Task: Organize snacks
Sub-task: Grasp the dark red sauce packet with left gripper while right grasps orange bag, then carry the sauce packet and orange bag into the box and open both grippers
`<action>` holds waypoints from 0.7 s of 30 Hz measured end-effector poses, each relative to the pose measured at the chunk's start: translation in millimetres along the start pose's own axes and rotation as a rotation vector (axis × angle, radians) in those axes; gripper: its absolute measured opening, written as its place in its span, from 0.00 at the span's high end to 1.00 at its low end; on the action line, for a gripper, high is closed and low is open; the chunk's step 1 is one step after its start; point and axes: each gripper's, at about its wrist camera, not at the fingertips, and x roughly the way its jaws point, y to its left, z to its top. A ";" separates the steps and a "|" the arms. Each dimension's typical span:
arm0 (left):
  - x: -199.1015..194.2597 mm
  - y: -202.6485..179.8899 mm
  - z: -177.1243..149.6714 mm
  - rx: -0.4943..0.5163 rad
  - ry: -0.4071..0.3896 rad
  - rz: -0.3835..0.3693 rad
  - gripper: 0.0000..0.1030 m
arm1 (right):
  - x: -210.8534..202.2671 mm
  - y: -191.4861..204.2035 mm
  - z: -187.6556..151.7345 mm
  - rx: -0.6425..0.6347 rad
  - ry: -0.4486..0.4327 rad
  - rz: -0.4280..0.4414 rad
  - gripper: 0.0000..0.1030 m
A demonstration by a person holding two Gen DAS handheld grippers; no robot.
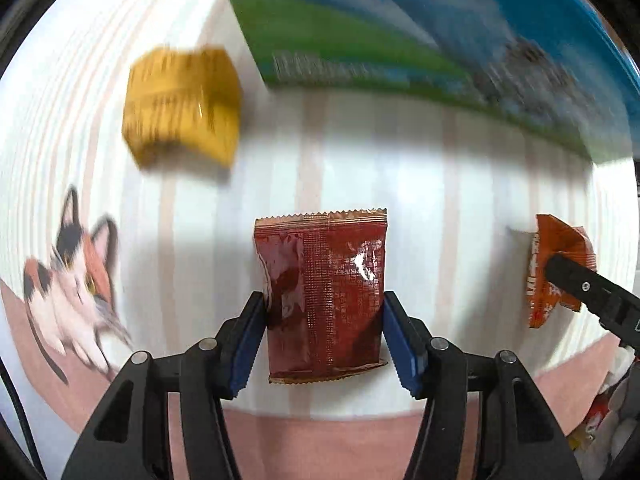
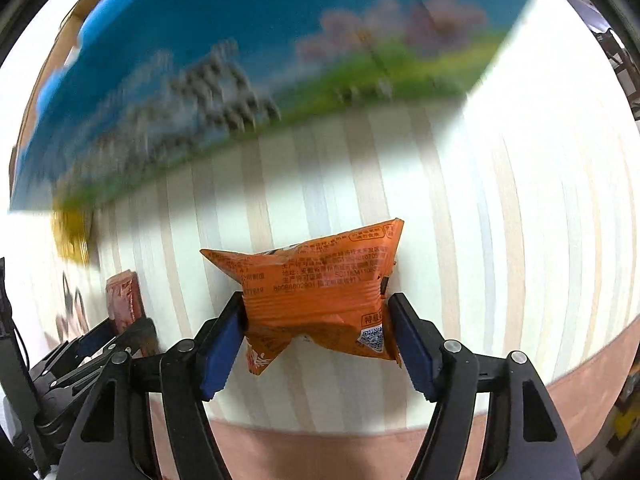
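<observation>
Left wrist: red packet [image 1: 324, 300] between fingers [image 1: 394, 334]

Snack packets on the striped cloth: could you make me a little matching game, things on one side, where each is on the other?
Things:
1. dark red packet
2. orange packet
3. yellow packet
4. big blue and green box

Places:
A. lying alone, left of the box
B. between the left tongs
C. at the far side of the cloth, behind the packets
D. between the right tongs

Pairs: 1-B, 2-D, 3-A, 4-C
</observation>
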 end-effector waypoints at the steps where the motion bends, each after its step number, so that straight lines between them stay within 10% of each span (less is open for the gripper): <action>1: 1.0 -2.6 -7.1 0.003 0.005 -0.005 0.47 | -0.1 -2.0 -6.6 -0.007 0.006 -0.001 0.30; 21: 1.6 -53.4 -37.3 0.076 0.000 0.039 0.47 | 11.4 -7.6 -62.3 -0.041 0.044 0.009 0.32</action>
